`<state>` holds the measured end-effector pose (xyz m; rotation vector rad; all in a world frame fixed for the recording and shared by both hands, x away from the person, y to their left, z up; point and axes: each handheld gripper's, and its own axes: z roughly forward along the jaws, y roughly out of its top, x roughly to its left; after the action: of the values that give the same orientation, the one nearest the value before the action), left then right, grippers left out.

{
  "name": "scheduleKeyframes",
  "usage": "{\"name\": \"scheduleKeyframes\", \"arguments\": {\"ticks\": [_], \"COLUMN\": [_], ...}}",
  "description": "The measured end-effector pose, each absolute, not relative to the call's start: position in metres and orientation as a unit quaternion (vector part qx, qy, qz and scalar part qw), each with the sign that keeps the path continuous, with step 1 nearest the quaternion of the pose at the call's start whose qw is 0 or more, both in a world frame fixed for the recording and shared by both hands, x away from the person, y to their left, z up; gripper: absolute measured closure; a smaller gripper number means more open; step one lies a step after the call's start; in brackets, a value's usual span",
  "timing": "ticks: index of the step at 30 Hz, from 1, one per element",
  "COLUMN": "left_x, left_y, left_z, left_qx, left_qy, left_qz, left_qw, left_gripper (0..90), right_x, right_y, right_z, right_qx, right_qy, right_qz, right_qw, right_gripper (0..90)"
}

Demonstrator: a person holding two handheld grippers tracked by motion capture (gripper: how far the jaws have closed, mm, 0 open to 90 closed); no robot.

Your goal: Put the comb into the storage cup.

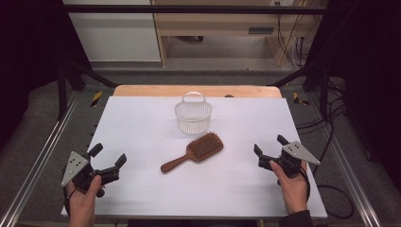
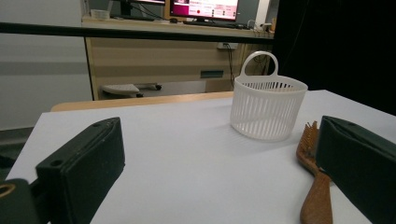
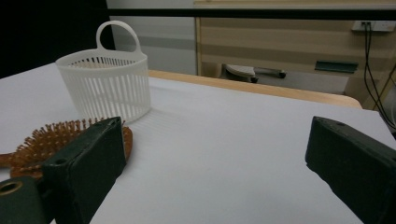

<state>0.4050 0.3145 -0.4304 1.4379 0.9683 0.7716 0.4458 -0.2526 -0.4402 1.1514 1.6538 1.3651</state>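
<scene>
A brown wooden hairbrush lies bristles up in the middle of the white table, handle toward the near left. Just behind it stands a white slatted basket with a loop handle, nothing visible inside. My left gripper rests open at the near left, well apart from the brush. At the near right my right gripper is open too, nothing between its jaws. In the left gripper view the basket is ahead and the hairbrush lies at the right. In the right gripper view the basket and hairbrush sit at the left.
The white table top has a wooden strip along its far edge. Metal rails run along both sides. Beyond the table stand a wooden desk and cables on the floor.
</scene>
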Motion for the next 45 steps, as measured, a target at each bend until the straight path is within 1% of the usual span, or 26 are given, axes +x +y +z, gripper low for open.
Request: {"name": "scheduleKeyframes", "arguments": {"ticks": [6,19,21,25,29,31,32,33,35,38,39,40,42,44,45], "left_x": [0.406,0.406,0.407,0.409,0.409,0.409,0.409,0.409,0.409,0.409,0.409,0.409,0.409,0.409,0.409], "left_y": [0.317,0.315,0.315,0.315,0.314,0.314,0.313,0.313,0.313,0.312,0.312,0.311,0.311,0.311,0.311], "left_z": [-0.431,-0.432,-0.433,-0.434,-0.434,-0.433,-0.433,-0.433,-0.434,-0.434,-0.434,-0.434,-0.435,-0.434,-0.434], "left_qx": [0.612,0.615,0.616,0.617,0.619,0.618,0.618,0.618,0.619,0.619,0.619,0.622,0.623,0.624,0.624], "left_qy": [0.416,0.416,0.417,0.42,0.417,0.415,0.416,0.416,0.417,0.415,0.415,0.414,0.414,0.413,0.413], "left_qz": [0.333,0.33,0.33,0.328,0.33,0.331,0.331,0.331,0.331,0.333,0.333,0.333,0.333,0.334,0.334], "left_qw": [0.584,0.583,0.582,0.58,0.579,0.58,0.579,0.579,0.577,0.577,0.577,0.576,0.574,0.573,0.573], "left_gripper": [1.7,1.7,1.7,1.7,1.7,1.7,1.8,1.8,1.8,1.9,1.9,1.9,1.9,1.9,1.9], "right_x": [0.447,0.449,0.448,0.45,0.451,0.451,0.452,0.452,0.454,0.457,0.457,0.459,0.462,0.467,0.467], "right_y": [-0.251,-0.244,-0.243,-0.242,-0.242,-0.242,-0.241,-0.241,-0.237,-0.233,-0.233,-0.231,-0.229,-0.226,-0.226], "right_z": [-0.442,-0.445,-0.445,-0.446,-0.448,-0.448,-0.448,-0.448,-0.45,-0.453,-0.453,-0.455,-0.457,-0.456,-0.456], "right_qx": [0.452,0.447,0.445,0.447,0.454,0.451,0.448,0.448,0.44,0.441,0.441,0.454,0.456,0.462,0.462], "right_qy": [0.639,0.656,0.66,0.663,0.666,0.669,0.674,0.674,0.693,0.705,0.705,0.708,0.712,0.714,0.714], "right_qz": [0.515,0.508,0.505,0.499,0.486,0.486,0.484,0.484,0.472,0.451,0.451,0.439,0.431,0.428,0.428], "right_qw": [0.351,0.334,0.335,0.334,0.337,0.336,0.334,0.334,0.323,0.325,0.325,0.316,0.315,0.304,0.304], "right_gripper": [6.1,6.9,7.9,14.9,23.8,32.6,39.4,39.4,52.0,63.8,63.8,74.3,81.4,88.0,88.0]}}
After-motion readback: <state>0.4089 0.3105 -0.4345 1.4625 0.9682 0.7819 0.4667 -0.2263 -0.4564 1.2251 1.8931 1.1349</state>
